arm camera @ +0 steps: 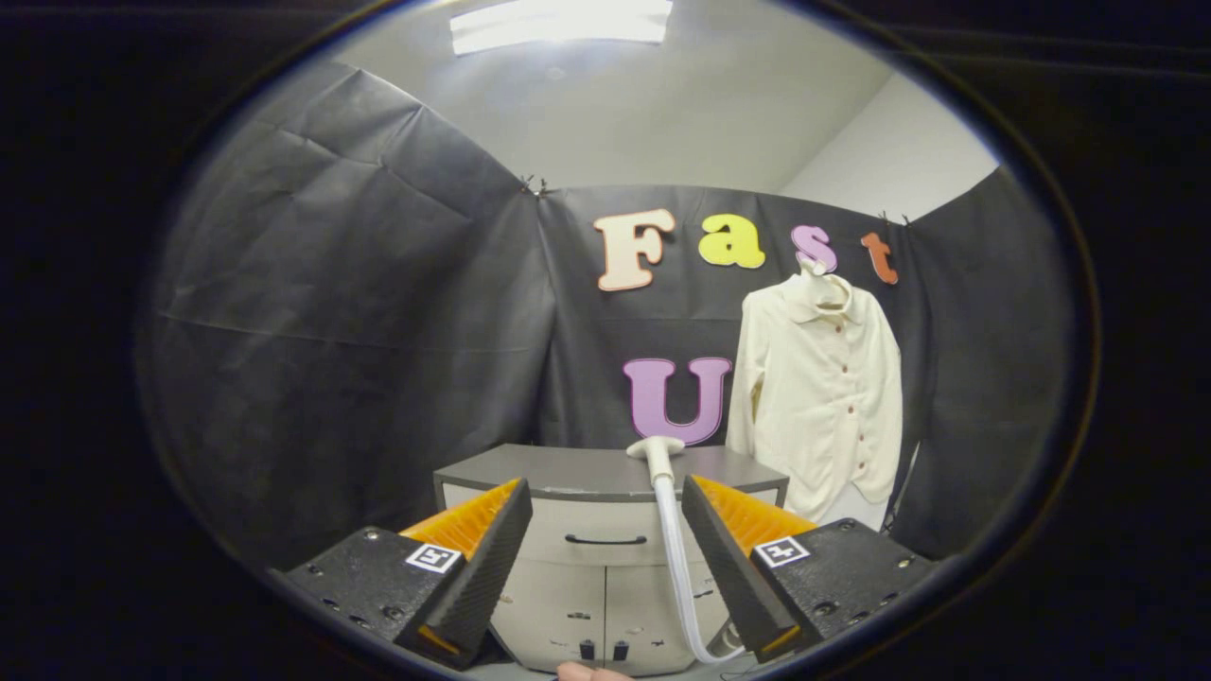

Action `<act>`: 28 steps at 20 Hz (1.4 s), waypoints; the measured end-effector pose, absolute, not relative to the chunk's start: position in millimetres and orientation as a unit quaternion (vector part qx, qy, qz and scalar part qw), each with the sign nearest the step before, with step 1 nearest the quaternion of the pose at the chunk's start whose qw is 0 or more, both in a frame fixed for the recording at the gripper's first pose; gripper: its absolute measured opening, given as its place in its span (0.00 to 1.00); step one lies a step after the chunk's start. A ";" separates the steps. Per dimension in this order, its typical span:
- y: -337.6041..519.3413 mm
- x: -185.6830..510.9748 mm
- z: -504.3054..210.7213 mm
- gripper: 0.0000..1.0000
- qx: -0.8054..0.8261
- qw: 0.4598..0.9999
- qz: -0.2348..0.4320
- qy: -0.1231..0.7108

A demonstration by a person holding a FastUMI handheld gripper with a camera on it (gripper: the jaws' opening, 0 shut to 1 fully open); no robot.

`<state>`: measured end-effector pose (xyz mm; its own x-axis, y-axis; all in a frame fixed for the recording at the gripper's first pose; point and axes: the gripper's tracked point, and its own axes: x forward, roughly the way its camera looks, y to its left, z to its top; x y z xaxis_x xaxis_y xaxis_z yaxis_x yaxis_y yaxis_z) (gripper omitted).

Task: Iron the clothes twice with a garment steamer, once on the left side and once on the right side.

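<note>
gripper (605,511): fingers spread wide, gripping nothing
steamer: white garment steamer head (655,447) with pale ribbed hose (676,558) lies on the cabinet top, just ahead of the fingers, nearer the right one; hose hangs down the cabinet front
cabinet: grey cabinet (587,473) with drawer and dark handle, beyond the fingers
shirt: cream button-front shirt (821,397) hangs on a hanger against the black cloth wall (359,312), right of the cabinet, well beyond the fingers

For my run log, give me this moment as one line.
tool: open, holding nothing | steamer head: on cabinet, beyond fingers, hose hanging | shirt: hanging right of cabinet | ironing: not started
</note>
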<state>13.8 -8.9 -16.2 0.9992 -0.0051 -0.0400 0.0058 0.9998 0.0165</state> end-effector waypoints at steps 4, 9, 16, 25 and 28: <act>-16.4 23.8 -19.3 0.97 0.010 1.000 -0.007 0.024; -19.2 43.7 -27.5 0.97 0.020 0.999 -0.004 0.034; -27.2 83.5 -40.6 0.97 0.007 0.999 -0.008 0.049; -43.1 144.7 -65.6 0.97 0.026 0.997 -0.014 0.076; -50.7 165.6 -73.2 0.97 0.029 0.996 -0.023 0.086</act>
<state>165.6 -50.7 -73.2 0.9842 -0.0405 -0.1721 0.0504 0.9973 0.0532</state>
